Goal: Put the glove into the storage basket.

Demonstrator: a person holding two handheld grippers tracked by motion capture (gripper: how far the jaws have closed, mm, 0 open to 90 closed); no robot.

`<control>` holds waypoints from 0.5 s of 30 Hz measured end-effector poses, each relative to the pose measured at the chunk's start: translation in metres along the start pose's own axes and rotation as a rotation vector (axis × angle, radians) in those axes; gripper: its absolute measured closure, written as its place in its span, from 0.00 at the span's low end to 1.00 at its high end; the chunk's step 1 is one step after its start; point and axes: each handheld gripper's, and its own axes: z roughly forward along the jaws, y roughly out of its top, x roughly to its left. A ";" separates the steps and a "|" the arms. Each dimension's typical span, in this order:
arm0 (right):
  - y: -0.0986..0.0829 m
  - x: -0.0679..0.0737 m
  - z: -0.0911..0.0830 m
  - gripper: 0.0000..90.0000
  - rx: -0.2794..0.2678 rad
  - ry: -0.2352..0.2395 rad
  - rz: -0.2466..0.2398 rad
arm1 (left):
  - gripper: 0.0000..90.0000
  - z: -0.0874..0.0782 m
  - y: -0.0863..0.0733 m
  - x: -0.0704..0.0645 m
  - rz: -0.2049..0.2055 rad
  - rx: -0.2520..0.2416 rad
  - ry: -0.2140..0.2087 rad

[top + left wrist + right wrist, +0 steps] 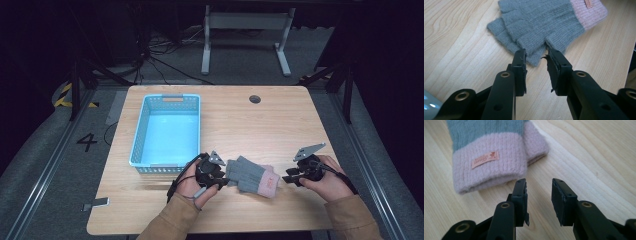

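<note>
A pair of grey knitted fingerless gloves (248, 174) with pink cuffs (269, 183) lies stacked flat on the wooden table (260, 125), near its front edge. My left gripper (226, 179) is at the finger end. In the left gripper view the gloves (544, 22) reach down to my left gripper (535, 55), which is open with one knitted finger end lying between the jaw tips. My right gripper (288, 176) faces the cuff end. In the right gripper view it (539, 182) is open just short of the pink cuff (489, 170), which carries a small orange label (485, 160).
An empty light-blue plastic basket (137, 145) stands left of the table's middle, just behind my left hand. A round cable hole (255, 99) sits at the far edge. A small grey object (97, 202) lies at the front left corner. A white desk frame (245, 22) stands beyond.
</note>
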 end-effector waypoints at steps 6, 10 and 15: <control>0.001 0.004 0.007 0.74 0.023 0.033 -0.034 | 0.77 0.008 -0.001 0.001 -0.001 0.009 -0.013; 0.004 0.006 0.008 0.74 0.007 0.044 -0.049 | 0.78 0.014 -0.001 0.001 0.003 0.012 -0.021; 0.006 0.007 0.012 0.75 0.013 0.042 -0.064 | 0.75 0.022 -0.002 0.002 -0.005 0.035 -0.022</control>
